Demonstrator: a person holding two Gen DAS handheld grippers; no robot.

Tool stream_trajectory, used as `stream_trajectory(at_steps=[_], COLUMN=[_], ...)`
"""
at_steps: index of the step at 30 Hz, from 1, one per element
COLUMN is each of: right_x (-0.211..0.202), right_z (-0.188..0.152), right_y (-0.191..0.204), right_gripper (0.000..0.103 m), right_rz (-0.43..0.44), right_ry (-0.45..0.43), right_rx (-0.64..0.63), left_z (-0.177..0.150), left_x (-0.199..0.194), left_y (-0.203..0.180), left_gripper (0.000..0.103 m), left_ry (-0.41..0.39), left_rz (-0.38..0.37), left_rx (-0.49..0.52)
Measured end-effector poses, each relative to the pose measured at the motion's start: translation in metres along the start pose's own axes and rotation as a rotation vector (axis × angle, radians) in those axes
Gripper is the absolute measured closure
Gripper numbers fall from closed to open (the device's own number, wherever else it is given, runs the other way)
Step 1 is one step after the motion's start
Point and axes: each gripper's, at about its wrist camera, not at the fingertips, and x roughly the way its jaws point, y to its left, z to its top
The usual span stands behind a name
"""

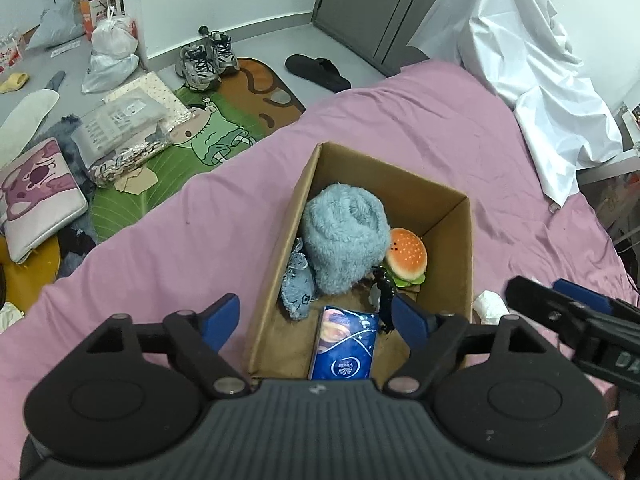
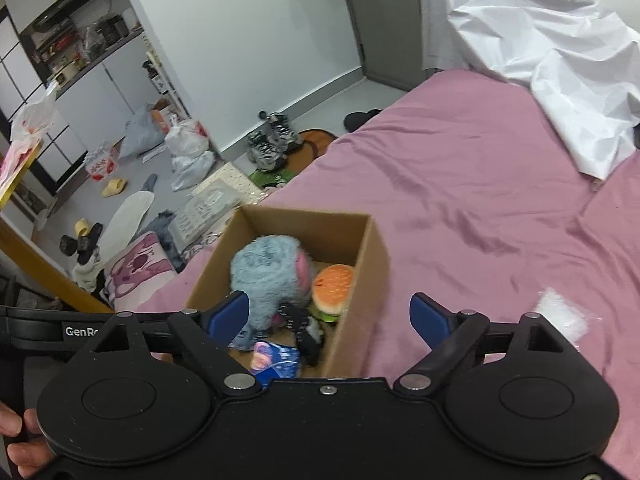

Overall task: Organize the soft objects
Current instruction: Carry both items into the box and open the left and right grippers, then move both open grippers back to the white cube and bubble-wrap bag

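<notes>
Both claws spread wide and empty over a filled cardboard box on the pink bed.

Left wrist view: the left claw (image 1: 316, 318) stands wide with nothing between its blue pads; at lower centre the open brown cardboard box (image 1: 448, 236) holds a fluffy blue-grey plush bundle (image 1: 344, 240), an orange plush burger (image 1: 406, 256), a small denim-blue soft toy (image 1: 298, 286) and a blue tissue pack (image 1: 346, 346). At lower right the right claw (image 1: 560, 304) reaches in beside a crumpled white tissue wad (image 1: 490, 306) on the pink bed sheet (image 1: 180, 240).
Right wrist view: the right claw (image 2: 330, 314) is also wide and empty above the box's near edge; a clear plastic packet (image 2: 564, 316) lies at right. As I judge it, a claw catching the rim could tip the light box, and the two claws sit close enough to collide.
</notes>
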Motion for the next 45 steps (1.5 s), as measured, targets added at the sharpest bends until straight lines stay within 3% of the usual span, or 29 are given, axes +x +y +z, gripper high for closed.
stream_trajectory(at_steps=[16, 23, 27, 40, 45], right_x=[-0.036, -0.041, -0.043, -0.048, -0.037], right_z=[-0.001, -0.005, -0.008, -0.021, -0.021], right_y=[-0.072, -0.098, -0.109, -0.146, -0.162], right_gripper=[0.011, 0.001, 0.0, 0.0, 0.0], right_rz=[-0.038, -0.067, -0.087, -0.117, -0.12], right_ry=[-0.076, -0.089, -0.092, -0.104, -0.067], right_rx=[0.17, 0.234, 0.263, 0.353, 0.391], left_z=[-0.006, -0.01, -0.012, -0.025, -0.027], left_x=[-0.016, -0.017, -0.018, 0.011, 0.025], left_y=[-0.045, -0.073, -0.091, -0.143, -0.161], left_gripper=[0.013, 0.012, 0.012, 0.011, 0.011], left_ry=[-0.061, -0.071, -0.077, -0.041, -0.025], left_rz=[0.007, 0.018, 0.013, 0.012, 0.024], left_rx=[0.012, 0.023, 0.046, 0.078, 0.08])
